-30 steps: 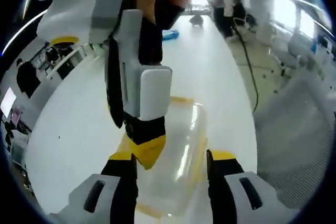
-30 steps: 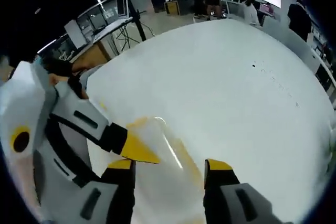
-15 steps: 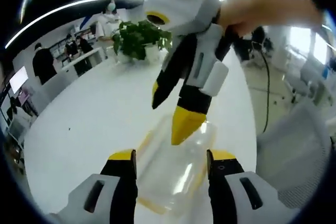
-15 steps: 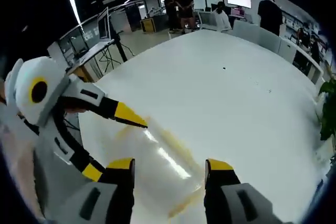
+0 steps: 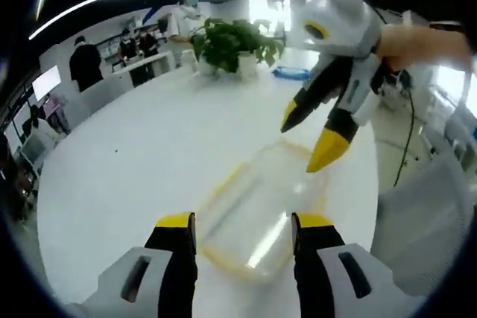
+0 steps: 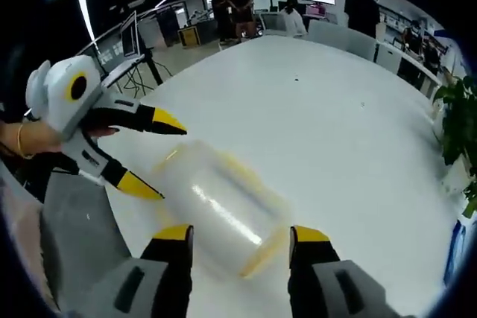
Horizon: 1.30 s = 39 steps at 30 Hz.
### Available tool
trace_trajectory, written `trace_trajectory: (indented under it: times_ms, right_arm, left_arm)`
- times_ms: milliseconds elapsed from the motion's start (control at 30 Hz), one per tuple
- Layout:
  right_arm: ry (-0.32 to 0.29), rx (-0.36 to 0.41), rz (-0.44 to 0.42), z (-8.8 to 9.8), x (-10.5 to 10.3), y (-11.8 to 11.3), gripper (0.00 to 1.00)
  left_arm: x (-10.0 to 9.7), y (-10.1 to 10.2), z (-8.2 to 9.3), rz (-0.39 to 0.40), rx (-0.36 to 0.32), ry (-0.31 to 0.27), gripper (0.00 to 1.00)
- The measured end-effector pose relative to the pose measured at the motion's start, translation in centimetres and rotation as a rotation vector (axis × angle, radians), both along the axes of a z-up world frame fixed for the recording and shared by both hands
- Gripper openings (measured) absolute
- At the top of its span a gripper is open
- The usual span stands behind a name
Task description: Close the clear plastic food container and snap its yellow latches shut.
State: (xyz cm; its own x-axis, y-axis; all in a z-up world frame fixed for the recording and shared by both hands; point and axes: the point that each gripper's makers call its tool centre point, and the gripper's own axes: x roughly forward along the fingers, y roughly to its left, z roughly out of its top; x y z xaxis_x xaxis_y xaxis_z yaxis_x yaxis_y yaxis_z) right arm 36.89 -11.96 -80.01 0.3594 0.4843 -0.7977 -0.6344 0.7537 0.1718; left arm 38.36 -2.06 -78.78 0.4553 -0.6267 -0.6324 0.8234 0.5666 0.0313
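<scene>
On the white table [image 5: 134, 154], the container [image 5: 257, 210] is lying flat with its lid down, near the table edge by a grey chair [image 5: 436, 221]. Yellow trim is running round its rim. Bare tabletop is spreading wide on the far side of it, toward a plant [image 5: 235, 42] and people standing at the room's edge.

My left gripper [image 5: 242, 240] is hovering just short of the container's near end, jaws spread about as wide as the box, holding nothing and touching nothing that I can make out. In the right gripper view it is showing at the left [image 6: 149, 158], jaws parted, lower tip close to the container's [image 6: 220, 210] side; contact I cannot tell.

My right gripper [image 6: 238, 247] is hanging over the other end, jaws likewise spread and empty. In the left gripper view it is coming in from the upper right [image 5: 313, 139], yellow tips apart, one tip just over the container's far corner.
</scene>
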Motion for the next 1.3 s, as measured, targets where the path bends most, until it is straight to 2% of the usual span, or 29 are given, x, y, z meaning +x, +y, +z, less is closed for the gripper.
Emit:
trace_trajectory:
  times_ms: [100,233,300,400,500,533,667,767,900,1033,1100,1300]
  right_arm:
    - [0.003,-0.006,-0.015,-0.3,-0.3,-0.3,0.49]
    - [0.014,0.009,-0.036,-0.7,-0.8,-0.4,0.49]
    - [0.012,0.004,-0.046,-0.8,-0.9,-0.5,0.49]
    - [0.011,-0.006,-0.06,-1.1,-0.9,-0.8,0.49]
    - [0.026,-0.046,-0.062,-1.7,-1.2,-1.5,0.48]
    - [0.025,-0.06,-0.058,-2.0,-1.2,-1.6,0.48]
    - [0.033,-0.023,-0.077,-1.8,-1.2,-1.4,0.47]
    - [0.052,-0.003,-0.075,-1.9,-1.3,-1.1,0.45]
    - [0.079,0.021,-0.094,-1.9,-1.4,-0.7,0.43]
    - [0.114,0.031,-0.12,-2.2,-1.1,-0.5,0.47]
    - [0.141,0.028,-0.126,-2.3,-1.0,-0.4,0.48]
    - [0.149,0.031,-0.095,-2.3,-1.2,-0.5,0.47]
  left_arm:
    - [0.1,0.6,-0.2,0.036,-0.015,0.027,0.48]
    - [0.0,1.4,-1.1,0.116,-0.038,0.097,0.47]
    - [0.0,1.6,-1.2,0.138,-0.063,0.116,0.46]
    - [-0.2,1.9,-1.6,0.153,-0.063,0.134,0.46]
    - [-0.6,2.4,-2.5,0.164,-0.037,0.168,0.46]
    - [-0.5,2.2,-2.3,0.181,-0.073,0.174,0.46]
    - [-0.4,2.3,-2.5,0.206,-0.091,0.199,0.47]
    - [-0.5,2.2,-2.9,0.264,-0.136,0.268,0.47]
    - [-0.5,1.8,-2.9,0.271,-0.147,0.272,0.45]
    - [-0.2,1.7,-2.9,0.323,-0.157,0.291,0.45]
    - [-0.1,1.6,-2.9,0.32,-0.154,0.291,0.44]
    - [-0.2,1.6,-3.0,0.314,-0.141,0.295,0.44]
